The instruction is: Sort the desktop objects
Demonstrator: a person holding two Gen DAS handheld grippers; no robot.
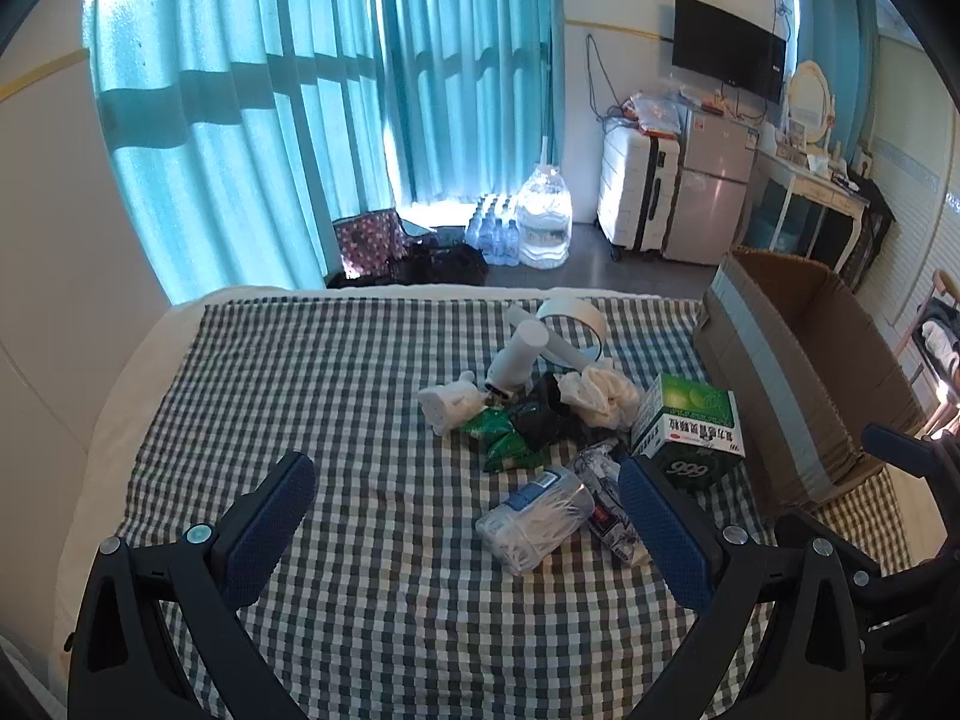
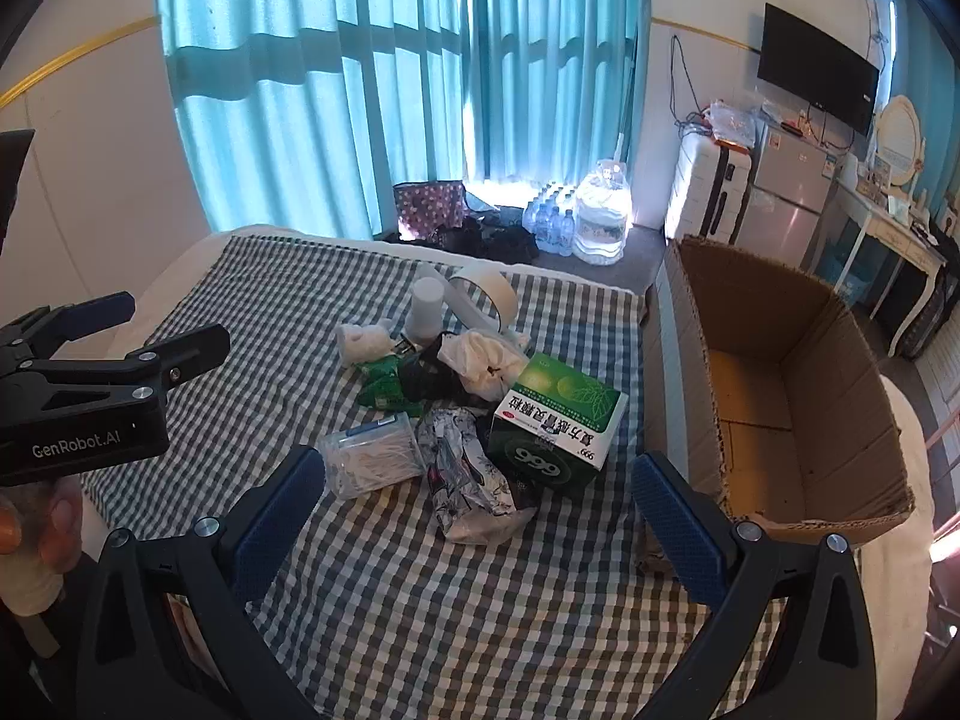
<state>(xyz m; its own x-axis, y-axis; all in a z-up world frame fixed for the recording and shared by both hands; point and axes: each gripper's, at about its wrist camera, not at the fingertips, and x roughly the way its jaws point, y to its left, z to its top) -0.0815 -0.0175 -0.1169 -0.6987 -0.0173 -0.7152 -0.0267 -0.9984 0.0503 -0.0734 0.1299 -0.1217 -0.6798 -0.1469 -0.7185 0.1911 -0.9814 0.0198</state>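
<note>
1. Right wrist view: showed a heap of small things on the checked cloth of a bed, none yet sorted. Nearest lay a green medicine box, a crumpled patterned wrapper just beside it on the left, and a clear box of cotton swabs further left.
2. Behind those: green sachets, a dark crumpled bag, a white cloth wad, a white bottle and a roll of tape, all bunched close or touching.
3. To the right of the heap: an open cardboard box, empty as far as visible, close to the green medicine box.
4. Right gripper: wide, nothing between its pads, poised short of the wrapper and the medicine box, tilted down toward them.
5. Left wrist view: left gripper likewise wide and empty, with the swab box lying between and beyond its fingers, untouched.
6. Judged as the opening step: approach before a first pick, nothing yet in the carton.
7. Next move, as a judgement: lower one gripper over a single item at the heap's edge, most likely the medicine box or swab box, close squarely on its flat sides, lift clear of the neighbours, carry across to the carton.
8. Risk: dragging the wrapper along, or snagging the cloth.
</note>
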